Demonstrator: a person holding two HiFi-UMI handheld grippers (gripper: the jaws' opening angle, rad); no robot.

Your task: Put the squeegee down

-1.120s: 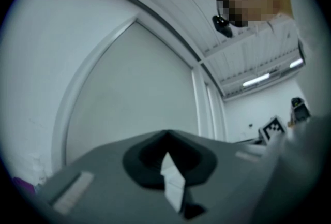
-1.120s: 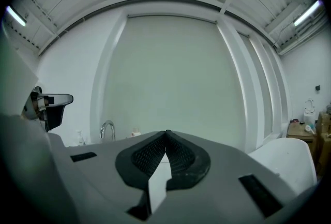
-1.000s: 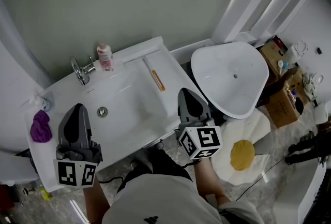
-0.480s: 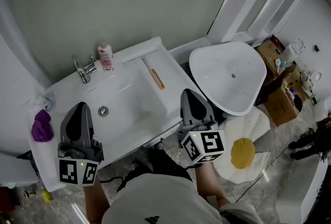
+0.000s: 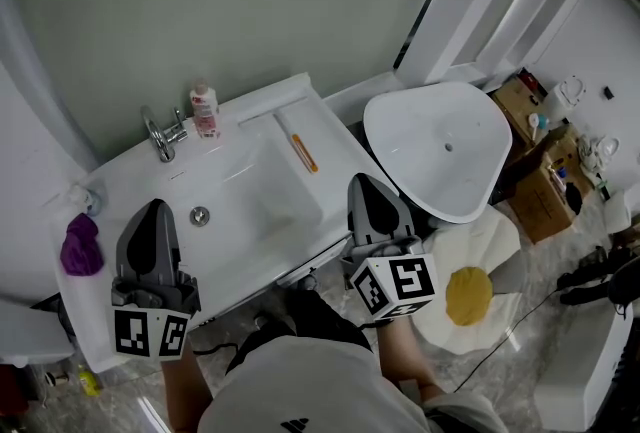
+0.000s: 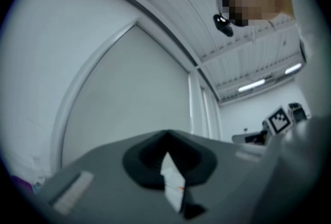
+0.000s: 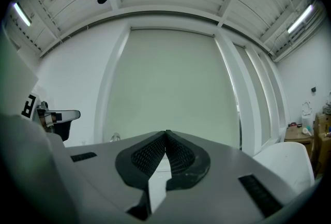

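Where the white counter ends at the far left, a purple cloth [image 5: 79,244] lies bunched on it. The left gripper [image 5: 153,213] is just to its right, over the front rim of the sink [image 5: 262,183]. The left gripper view shows its jaws pressed together at the tips with nothing caught between them; only a sliver of white shows through lower down.

Behind that gripper the faucet [image 5: 160,134] stands at the sink's back edge, and a small pink-and-white bottle [image 5: 204,110] stands upright just beside it. The drain [image 5: 200,215] sits in the basin floor between faucet and gripper.

Further right, the squeegee [image 5: 304,154], marked with an orange stripe, lies flat on the sink's right-hand ledge, apart from both grippers.

The right gripper [image 5: 363,183] hangs at the sink's front right corner, near the squeegee's near end but not touching it. In the right gripper view its ribbed pads meet at the tips, clenched on nothing.

A large white bowl-shaped fixture [image 5: 440,151] crowds that corner just beyond the right gripper. Below it a rug shaped like a fried egg [image 5: 468,299] lies on the floor. Cardboard boxes [image 5: 548,196] stand at the far right, with small items on them too small to tell.
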